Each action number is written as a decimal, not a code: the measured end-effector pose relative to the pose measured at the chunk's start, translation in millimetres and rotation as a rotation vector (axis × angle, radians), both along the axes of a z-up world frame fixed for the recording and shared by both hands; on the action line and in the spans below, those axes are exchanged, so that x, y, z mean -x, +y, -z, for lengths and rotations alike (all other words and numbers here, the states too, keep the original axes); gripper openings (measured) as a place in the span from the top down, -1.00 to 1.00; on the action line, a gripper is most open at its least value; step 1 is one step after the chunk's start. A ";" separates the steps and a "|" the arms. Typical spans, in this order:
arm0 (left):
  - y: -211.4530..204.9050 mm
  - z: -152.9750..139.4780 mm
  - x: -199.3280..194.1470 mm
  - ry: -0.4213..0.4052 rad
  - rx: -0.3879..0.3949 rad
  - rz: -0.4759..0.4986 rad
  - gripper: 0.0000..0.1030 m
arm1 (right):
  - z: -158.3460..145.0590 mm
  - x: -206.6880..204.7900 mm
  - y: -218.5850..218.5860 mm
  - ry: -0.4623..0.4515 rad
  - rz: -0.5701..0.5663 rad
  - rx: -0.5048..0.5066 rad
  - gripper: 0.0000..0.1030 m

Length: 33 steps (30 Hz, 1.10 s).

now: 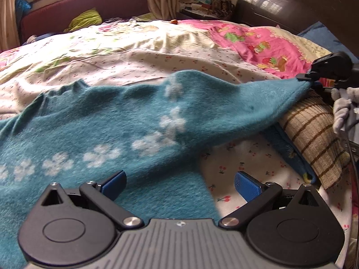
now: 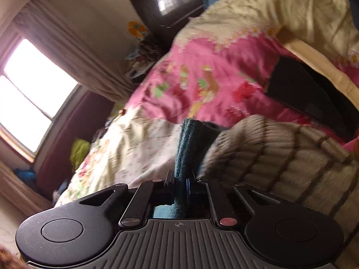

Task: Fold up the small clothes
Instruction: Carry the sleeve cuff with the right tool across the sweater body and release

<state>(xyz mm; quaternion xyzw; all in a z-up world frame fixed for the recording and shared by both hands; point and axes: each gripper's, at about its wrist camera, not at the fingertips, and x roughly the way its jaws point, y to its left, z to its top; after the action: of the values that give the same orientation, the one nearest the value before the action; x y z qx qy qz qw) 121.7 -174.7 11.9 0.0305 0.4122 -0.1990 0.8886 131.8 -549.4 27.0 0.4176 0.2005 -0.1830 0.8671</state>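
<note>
A wide bed (image 1: 139, 51) filled most of both views, covered with a cream sheet printed with small cherries and, toward the far right, a pink quilt (image 1: 258, 42) with cartoon figures. Behind the bed a dark red sofa back (image 1: 85, 4) was seen under a bright window (image 2: 29, 85) with beige curtains, and a dark wooden headboard (image 1: 291, 2) stood at the far right. A crowded bedside shelf (image 1: 202, 2) was placed between the curtain and the headboard.

A teal fleece garment (image 1: 101, 123) with white flower shapes was spread over the near left part of the bed. Its right corner was lifted off the sheet and stretched toward the right edge of the left wrist view. Just beside it on the right, a beige knitted garment (image 1: 314, 130) with brown stripes was lying partly under the lifted teal edge, and in the right wrist view it stood close in front of the camera and hid part of the bed behind.

The right gripper (image 1: 307, 77) was clenched on the lifted teal corner, and the fabric was seen pinched between its fingers in the right wrist view. A gloved hand (image 1: 343, 105) was visible just below it. The left gripper (image 1: 179, 185) was held released, its blue pads (image 1: 244, 182) wide apart, above the near edge of the teal garment without gripping it.
</note>
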 end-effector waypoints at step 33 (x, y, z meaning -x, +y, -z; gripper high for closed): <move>274.5 27.7 -16.1 -0.042 0.210 -0.597 -1.00 | 25.5 -151.3 482.4 0.120 -0.975 0.233 0.79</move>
<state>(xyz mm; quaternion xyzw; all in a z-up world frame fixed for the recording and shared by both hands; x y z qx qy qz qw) 137.8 99.8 -15.8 -0.1794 0.3619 0.0297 0.9143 283.0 -66.9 1.4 0.1645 0.4001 0.1984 0.8795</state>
